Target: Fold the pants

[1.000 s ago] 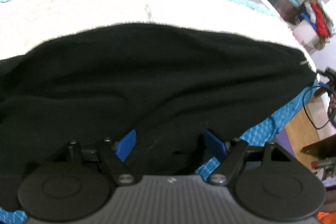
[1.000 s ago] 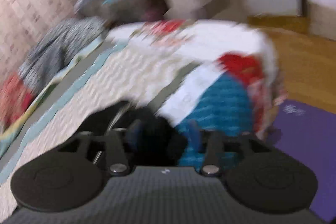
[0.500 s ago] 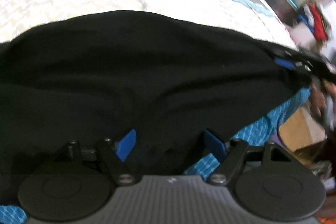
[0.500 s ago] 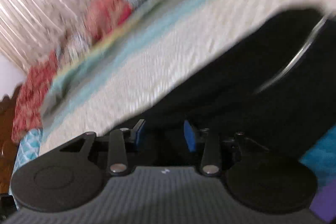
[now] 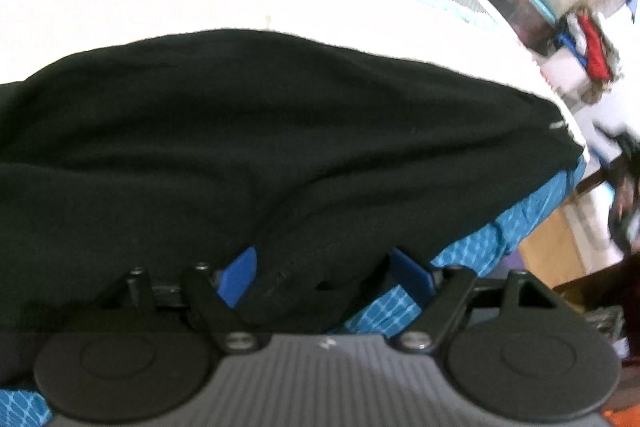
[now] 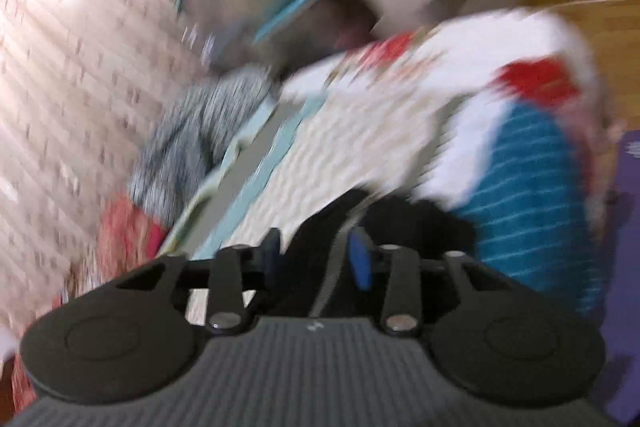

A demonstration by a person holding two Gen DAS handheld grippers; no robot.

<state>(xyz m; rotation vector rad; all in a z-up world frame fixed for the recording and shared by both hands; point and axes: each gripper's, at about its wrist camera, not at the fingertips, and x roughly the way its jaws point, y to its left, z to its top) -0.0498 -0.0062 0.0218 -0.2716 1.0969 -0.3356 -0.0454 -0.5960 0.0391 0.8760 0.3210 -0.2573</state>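
The black pants [image 5: 248,131] are spread lengthwise along the bed [image 5: 160,3] edge, bunched cloth lying between the open left tool [image 5: 324,269] and the just-opening right tool [image 6: 316,259].

Plain black fabric pants [image 5: 248,131]; cream textured bedspread [image 5: 160,7] with pale teal and grey border stripes; blue sheet, white grid pattern [image 5: 492,239]; grey-white mottled cloth [image 6: 200,139]

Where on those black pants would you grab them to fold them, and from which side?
Probably the near hem of the black pants, approached from the bed's blue-patterned edge. There the cloth bunches into a raised fold, already sitting between the open jaws of the left gripper, so the pads can pinch it. Farther in it lies flat on the white bedspread, offering nothing to catch.
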